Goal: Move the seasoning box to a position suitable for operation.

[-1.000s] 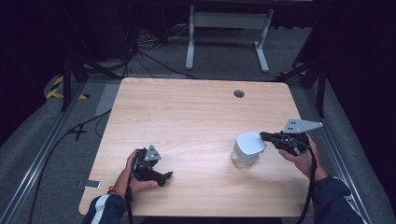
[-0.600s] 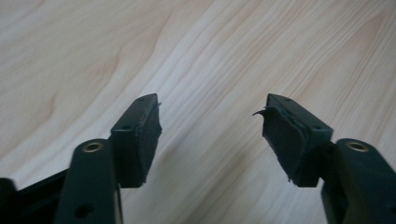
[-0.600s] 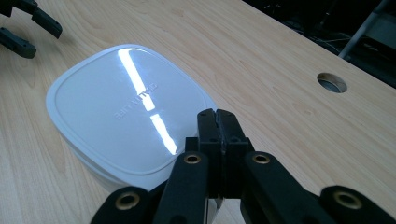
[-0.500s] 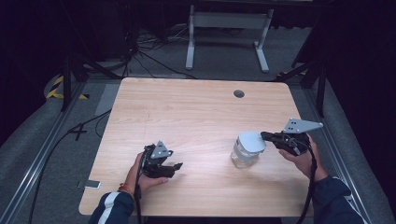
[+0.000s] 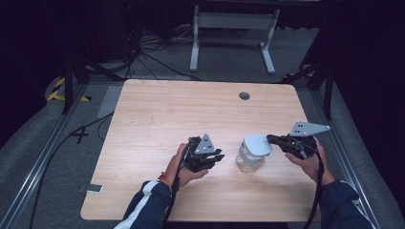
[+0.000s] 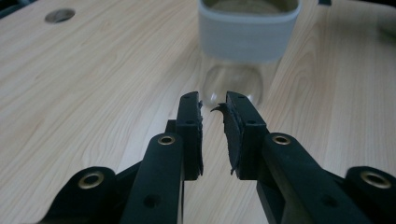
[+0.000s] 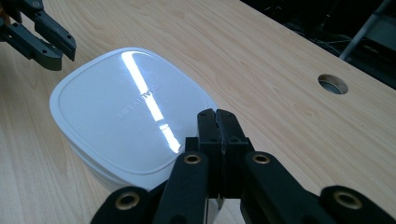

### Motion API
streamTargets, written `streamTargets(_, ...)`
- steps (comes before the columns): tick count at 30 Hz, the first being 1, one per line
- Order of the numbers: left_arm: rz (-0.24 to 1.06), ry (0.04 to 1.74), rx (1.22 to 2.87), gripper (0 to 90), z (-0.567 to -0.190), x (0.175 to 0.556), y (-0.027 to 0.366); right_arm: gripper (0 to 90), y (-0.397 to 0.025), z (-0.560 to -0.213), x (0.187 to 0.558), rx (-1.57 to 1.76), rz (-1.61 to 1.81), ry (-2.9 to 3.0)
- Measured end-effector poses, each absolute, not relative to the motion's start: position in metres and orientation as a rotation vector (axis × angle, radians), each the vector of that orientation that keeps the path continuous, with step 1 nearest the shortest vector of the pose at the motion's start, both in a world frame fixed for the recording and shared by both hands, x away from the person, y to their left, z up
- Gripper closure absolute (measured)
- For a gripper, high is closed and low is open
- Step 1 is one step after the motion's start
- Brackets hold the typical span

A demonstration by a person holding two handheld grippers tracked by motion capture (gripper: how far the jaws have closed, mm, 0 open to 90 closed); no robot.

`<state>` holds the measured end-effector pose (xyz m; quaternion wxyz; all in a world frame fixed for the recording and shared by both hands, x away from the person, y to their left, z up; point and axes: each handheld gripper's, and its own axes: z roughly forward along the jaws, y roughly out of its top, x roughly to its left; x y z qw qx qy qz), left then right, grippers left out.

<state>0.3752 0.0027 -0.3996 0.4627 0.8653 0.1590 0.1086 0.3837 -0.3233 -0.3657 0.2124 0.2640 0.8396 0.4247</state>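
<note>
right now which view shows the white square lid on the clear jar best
The right gripper view: the white square lid shows its whole glossy top with embossed lettering. The left gripper view catches its side rim; the high view shows it small.

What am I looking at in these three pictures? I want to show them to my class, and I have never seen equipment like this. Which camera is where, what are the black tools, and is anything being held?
A person sits at a wooden table and holds a hand tool in each hand, each with two black jaws that pinch. The high view looks down from above. The other two pictures come from small cameras riding on the tools, looking along their jaws.

On the table stands a clear jar with a white lid. A round hole sits near the far edge.

The right gripper has its jaws shut at the lid's edge; whether it pinches the rim is hidden. The left gripper points at the jar with its jaws slightly apart, holding nothing.
</note>
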Motion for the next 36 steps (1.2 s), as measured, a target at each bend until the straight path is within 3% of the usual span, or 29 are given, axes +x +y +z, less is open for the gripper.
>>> streamTargets(13,0.273,0.353,2.121,79.4,-0.385,0.385,-0.035,90.0,-0.324,-0.366,0.384,0.735,1.181,2.33)
streamTargets(36,0.263,0.34,2.073,76.1,-0.362,0.392,-0.049,90.0,-0.325,-0.367,0.384,0.732,1.178,2.335)
